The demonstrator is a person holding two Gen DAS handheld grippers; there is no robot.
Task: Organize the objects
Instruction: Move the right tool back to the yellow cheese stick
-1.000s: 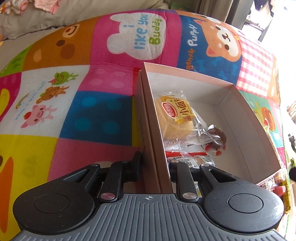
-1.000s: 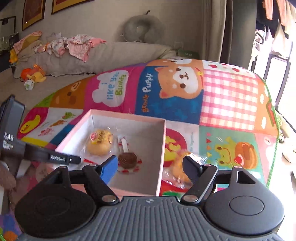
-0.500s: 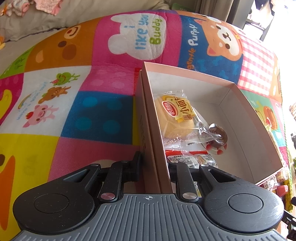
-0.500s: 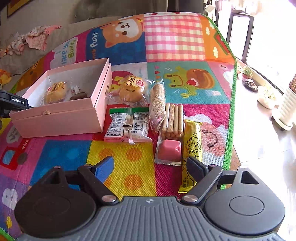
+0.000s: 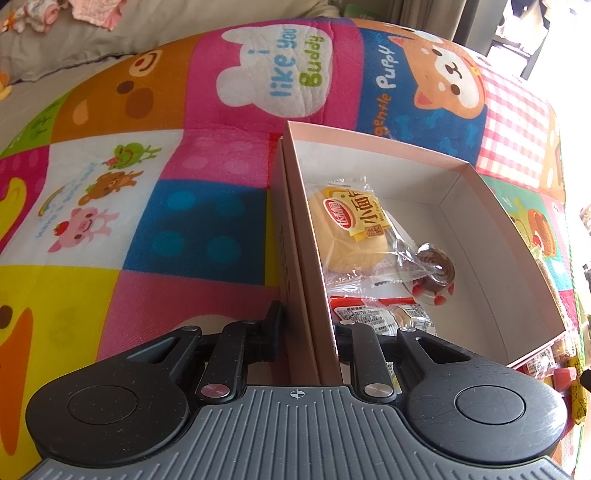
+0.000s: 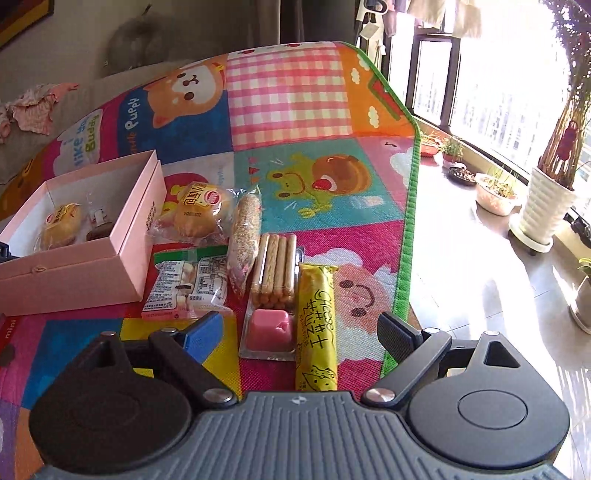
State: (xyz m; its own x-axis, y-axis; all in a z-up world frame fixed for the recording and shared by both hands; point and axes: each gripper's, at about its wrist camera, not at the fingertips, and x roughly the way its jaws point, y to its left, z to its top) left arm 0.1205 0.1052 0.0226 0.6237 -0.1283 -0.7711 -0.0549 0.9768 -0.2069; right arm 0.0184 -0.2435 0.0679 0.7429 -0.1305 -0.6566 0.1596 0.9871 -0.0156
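My left gripper [image 5: 308, 325] is shut on the left wall of the pink box [image 5: 295, 221], one finger outside and one inside. The box holds a wrapped bun [image 5: 351, 232], a chocolate sweet [image 5: 436, 273] and a red-and-white packet [image 5: 380, 314]. My right gripper [image 6: 301, 328] is open and empty above a row of snacks on the mat: a yellow cheese stick [image 6: 317, 328], a biscuit-stick tray with pink dip [image 6: 271, 288], a sesame bar [image 6: 243, 240], a white-green packet [image 6: 188, 284] and a second bun [image 6: 199, 212]. The box shows in the right wrist view [image 6: 74, 273].
Everything lies on a colourful patchwork play mat [image 6: 288, 96]. Its green edge [image 6: 406, 236] runs to the right of the snacks, with bare floor and potted plants [image 6: 546, 199] by the window beyond. A grey sofa with clothes [image 5: 92, 11] is behind.
My right gripper has swung right and closer to the snack row, still open. My left gripper keeps its hold on the box wall, barely moved.
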